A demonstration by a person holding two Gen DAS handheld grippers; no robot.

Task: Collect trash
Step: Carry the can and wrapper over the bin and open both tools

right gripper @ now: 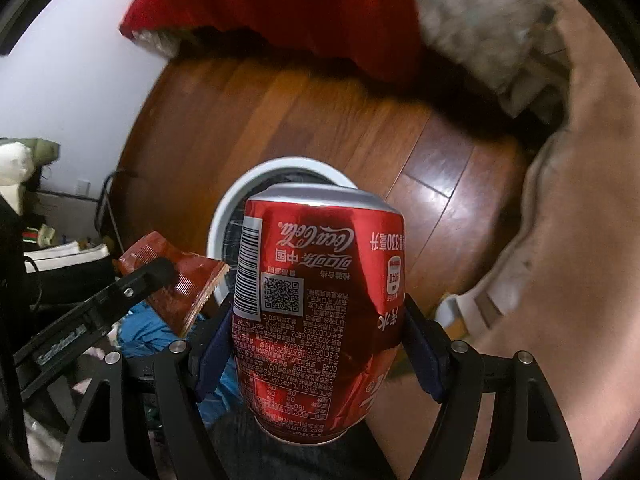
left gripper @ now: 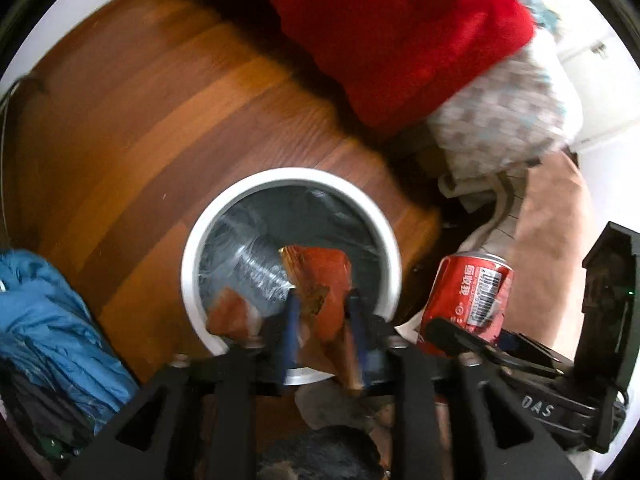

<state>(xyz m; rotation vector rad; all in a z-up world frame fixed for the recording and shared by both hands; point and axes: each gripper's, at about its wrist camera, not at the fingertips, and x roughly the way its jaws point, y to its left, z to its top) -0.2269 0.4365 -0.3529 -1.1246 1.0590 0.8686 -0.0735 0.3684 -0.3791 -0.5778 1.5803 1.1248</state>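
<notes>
A white-rimmed trash bin (left gripper: 192,264) with a dark liner stands on the wood floor; it also shows behind the can in the right wrist view (right gripper: 276,168). Inside lie a clear plastic bottle (left gripper: 256,276) and an orange wrapper piece (left gripper: 230,314). My left gripper (left gripper: 322,300) is shut on an orange snack wrapper (left gripper: 320,276) over the bin's near side; the wrapper also shows in the right wrist view (right gripper: 180,280). My right gripper (right gripper: 318,308) is shut on a dented red Coca-Cola can (right gripper: 320,280), held beside the bin's right rim (left gripper: 468,292).
A red blanket (left gripper: 400,40) and patterned bedding (left gripper: 504,116) hang off a bed at the back. A tan cloth (right gripper: 568,240) lies on the right, a blue jacket (left gripper: 48,332) on the left. A wall and clutter (right gripper: 40,240) lie far left.
</notes>
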